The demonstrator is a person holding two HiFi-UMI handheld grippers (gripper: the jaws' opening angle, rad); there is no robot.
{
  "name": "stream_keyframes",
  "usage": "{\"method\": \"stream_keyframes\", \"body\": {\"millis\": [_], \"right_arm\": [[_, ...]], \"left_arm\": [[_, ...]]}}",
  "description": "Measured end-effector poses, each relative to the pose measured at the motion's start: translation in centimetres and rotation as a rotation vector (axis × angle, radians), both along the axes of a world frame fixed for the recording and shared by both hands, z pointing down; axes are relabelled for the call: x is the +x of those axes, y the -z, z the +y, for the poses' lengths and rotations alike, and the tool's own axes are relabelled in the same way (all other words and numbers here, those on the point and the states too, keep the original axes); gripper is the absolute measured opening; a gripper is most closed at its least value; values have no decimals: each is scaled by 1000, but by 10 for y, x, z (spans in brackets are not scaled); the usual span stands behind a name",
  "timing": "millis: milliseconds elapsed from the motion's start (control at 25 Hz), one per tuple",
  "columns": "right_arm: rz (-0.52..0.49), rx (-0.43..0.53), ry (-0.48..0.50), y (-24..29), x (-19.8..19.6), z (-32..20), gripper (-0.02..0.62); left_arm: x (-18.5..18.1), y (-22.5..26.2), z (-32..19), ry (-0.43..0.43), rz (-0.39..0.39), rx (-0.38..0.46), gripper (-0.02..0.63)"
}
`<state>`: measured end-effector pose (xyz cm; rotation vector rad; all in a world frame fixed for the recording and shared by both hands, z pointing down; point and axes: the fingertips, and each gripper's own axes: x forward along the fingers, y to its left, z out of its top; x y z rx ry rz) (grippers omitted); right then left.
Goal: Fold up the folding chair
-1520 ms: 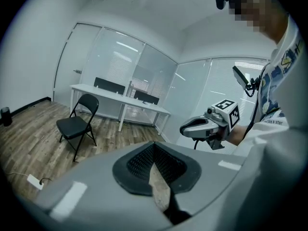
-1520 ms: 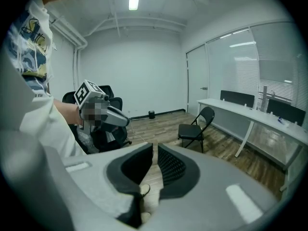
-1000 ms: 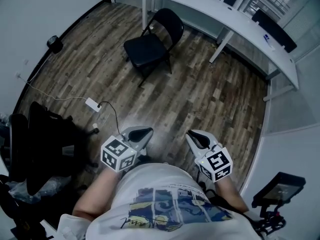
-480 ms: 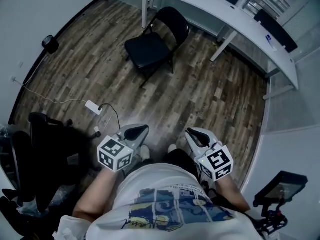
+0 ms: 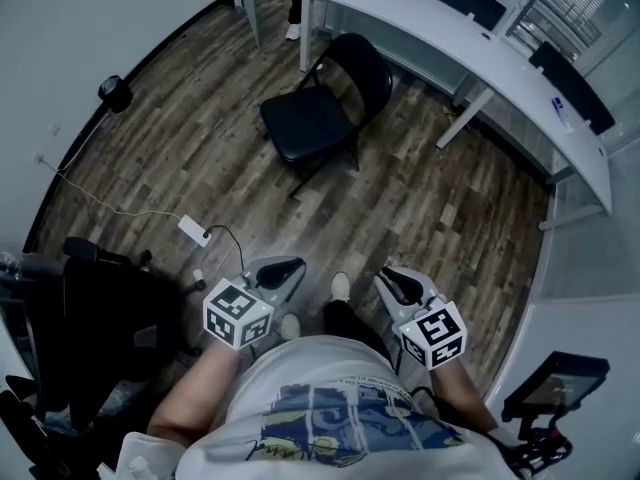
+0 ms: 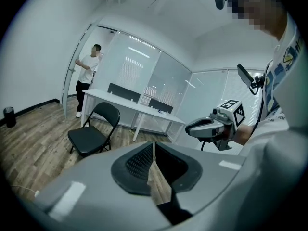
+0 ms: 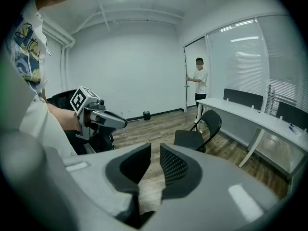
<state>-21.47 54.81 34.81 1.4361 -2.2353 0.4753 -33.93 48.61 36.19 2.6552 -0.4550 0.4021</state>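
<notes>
- The folding chair (image 5: 318,118) stood open on the floor, well apart from both grippers, with its back near the white desk (image 5: 470,38).
- The left gripper (image 5: 283,268) had its jaws pressed together with nothing in them.
- The right gripper (image 5: 392,280) had just been opening its jaws. There was only a thin gap, with nothing in it.
- Both grippers were held out side by side, pointing toward the chair.
- A white plug box (image 5: 195,232) with a thin cord lay on the floor to the left, away from the chair.
- A black office chair (image 5: 90,318) stood close by on the left.
- A small black round thing (image 5: 117,92) sat by the wall. I could not tell what was in it.
- The wood floor (image 5: 420,198) had brown and grey boards.
- The room had white walls and a glass wall behind the desk.
- A person (image 6: 86,76) stood by the door at the far end.
</notes>
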Motion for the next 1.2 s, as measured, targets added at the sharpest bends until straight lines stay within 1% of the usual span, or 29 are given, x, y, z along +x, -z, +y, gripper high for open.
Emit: {"method": "stream_keyframes", "body": {"millis": [320,600,760,840,1040,1200], "right_arm": [[-9,34,72,9,83,-75,52],[-23,16,99,-3,151,-115,52],[-50,-11,96,-26,189,-153,53],[-57,-18,86,-29,197,-163,52],[-58,-14,68,-25,201,-160,54],[-40,-37,56,-27,200,-175,64]], "left_arm": [[71,13,-66,97,-29,24,54],[120,12,-112,171,-53,32,69],[146,-3,-148,190,-81,7,77],[148,-5,-155,200,-89,3,80],[147,-7,-150,208,-92,-7,90],[145,-13,-166,199,-78,-31,105]]}}
